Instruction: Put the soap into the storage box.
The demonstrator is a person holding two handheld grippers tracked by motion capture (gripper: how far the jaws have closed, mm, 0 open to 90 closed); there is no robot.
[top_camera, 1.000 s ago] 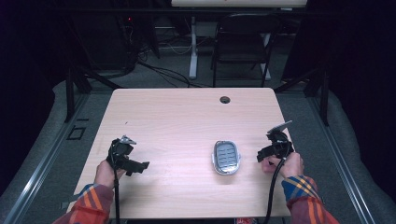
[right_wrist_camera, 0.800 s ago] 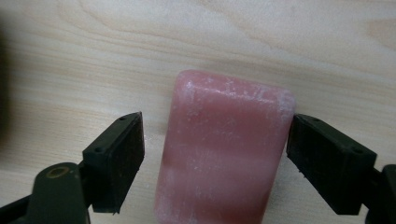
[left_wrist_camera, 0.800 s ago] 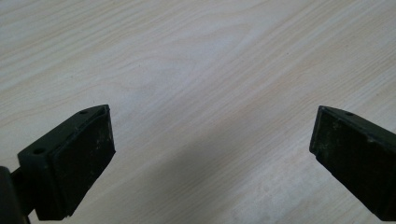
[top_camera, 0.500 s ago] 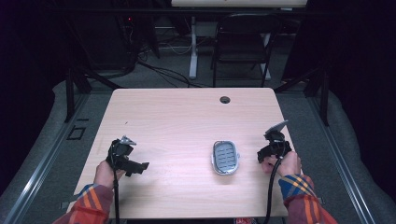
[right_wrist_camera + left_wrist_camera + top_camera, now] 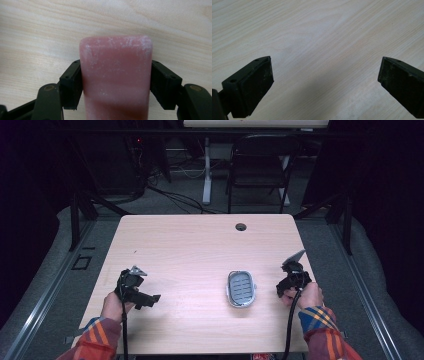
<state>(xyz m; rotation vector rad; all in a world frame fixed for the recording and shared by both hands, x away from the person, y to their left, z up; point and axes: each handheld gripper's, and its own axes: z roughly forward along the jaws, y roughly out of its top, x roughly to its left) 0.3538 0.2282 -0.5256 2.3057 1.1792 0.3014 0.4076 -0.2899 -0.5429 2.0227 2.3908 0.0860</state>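
Observation:
A pink bar of soap (image 5: 116, 65) lies on the wooden table (image 5: 200, 250) between the jaws of my right gripper (image 5: 116, 75). Those jaws have just been closing, and their pads now press on both sides of the bar. In the high view my right gripper (image 5: 289, 282) sits near the table's right edge, just right of a grey oval soap dish (image 5: 241, 288). My left gripper (image 5: 146, 298) rests at the front left. In its own view my left gripper (image 5: 325, 75) stands wide open over bare wood.
The table has a round cable hole (image 5: 241, 227) near its far edge. A black folding chair (image 5: 257, 165) and a white stand (image 5: 206, 170) are on the floor behind it. Plaid sleeves (image 5: 320, 325) come in from the bottom.

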